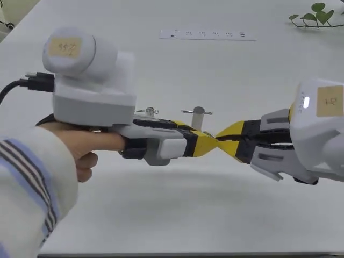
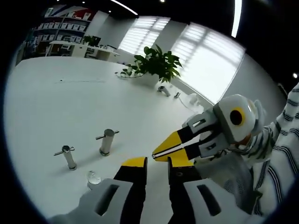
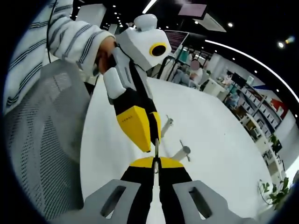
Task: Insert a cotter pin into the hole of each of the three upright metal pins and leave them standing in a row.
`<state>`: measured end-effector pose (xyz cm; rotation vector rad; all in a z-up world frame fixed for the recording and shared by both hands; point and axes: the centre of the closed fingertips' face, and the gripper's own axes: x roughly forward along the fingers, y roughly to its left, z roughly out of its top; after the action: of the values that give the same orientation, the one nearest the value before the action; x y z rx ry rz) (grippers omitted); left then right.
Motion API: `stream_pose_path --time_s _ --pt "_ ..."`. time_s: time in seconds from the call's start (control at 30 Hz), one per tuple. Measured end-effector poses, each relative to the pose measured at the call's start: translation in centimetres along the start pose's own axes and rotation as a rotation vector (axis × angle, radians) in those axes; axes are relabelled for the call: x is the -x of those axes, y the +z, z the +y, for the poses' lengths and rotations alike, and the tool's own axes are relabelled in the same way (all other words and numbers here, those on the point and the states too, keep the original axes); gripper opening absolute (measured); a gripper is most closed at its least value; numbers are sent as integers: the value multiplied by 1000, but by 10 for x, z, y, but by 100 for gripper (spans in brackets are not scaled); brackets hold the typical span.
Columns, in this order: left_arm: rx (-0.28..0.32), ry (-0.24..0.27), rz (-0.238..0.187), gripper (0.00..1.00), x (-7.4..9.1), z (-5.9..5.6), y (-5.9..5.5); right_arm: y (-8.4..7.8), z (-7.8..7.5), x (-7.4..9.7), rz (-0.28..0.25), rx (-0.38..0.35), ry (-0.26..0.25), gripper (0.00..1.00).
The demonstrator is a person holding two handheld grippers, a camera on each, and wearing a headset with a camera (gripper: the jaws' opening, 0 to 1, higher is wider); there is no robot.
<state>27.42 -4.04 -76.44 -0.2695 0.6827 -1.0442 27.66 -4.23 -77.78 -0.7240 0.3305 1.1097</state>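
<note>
Yellow-tipped right tongs (image 3: 156, 163) are pressed together on a thin metal sliver, judged to be the cotter pin (image 3: 156, 147), which rises from between their tips. The left tongs (image 2: 157, 163) meet them tip to tip above the tabletop (image 1: 177, 204), jaws apart and holding nothing.

Step in hand, as judged: a hand-over or re-grip of the cotter pin ahead of insertion. To do it well, the left tongs should close squarely on the free end before the right tongs let go, so that the cotter pin's legs are not bent and its axis is known. The approach to the hole should then run level and across the shaft, with no sideways push that could topple an upright pin.

Beyond the tips stand the first metal pin (image 2: 107, 142) and the second metal pin (image 2: 69, 157), both upright, each with a cross-piece through its top. The third metal pin (image 2: 93, 178) stands just beside the left tongs; whether its hole is filled cannot be told.

Surface: plain white and smooth, with what looks like a power strip (image 1: 208, 35) on the far side, well apart from the pins.

Room: a bright open office with blinded windows (image 2: 205, 51), a potted plant (image 2: 156, 63), shelves (image 2: 60, 18) and ceiling lights.
</note>
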Motion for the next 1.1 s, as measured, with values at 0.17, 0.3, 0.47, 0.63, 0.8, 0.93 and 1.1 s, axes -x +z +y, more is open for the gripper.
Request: stream_pose_path --time_s 0.17,0.3,0.47,0.63,0.8,0.93,1.1 --pt "22 -2 -3 10 0 1 1 3 1 1 -3 19 -2 2" --pt "42 -1 1 5 1 2 1 5 2 2 -2 31 1 2" --pt "68 2 4 3 0 3 -1 8 5 1 0 51 7 2" --pt "78 3 11 3 1 3 -3 9 6 1 4 76 5 2" --pt "100 -2 22 3 2 2 -6 9 7 0 20 126 4 2" --pt "118 -3 15 3 2 2 -6 8 7 0 25 131 5 2" --pt "145 -9 1 3 2 1 -5 7 7 1 27 132 2 3"
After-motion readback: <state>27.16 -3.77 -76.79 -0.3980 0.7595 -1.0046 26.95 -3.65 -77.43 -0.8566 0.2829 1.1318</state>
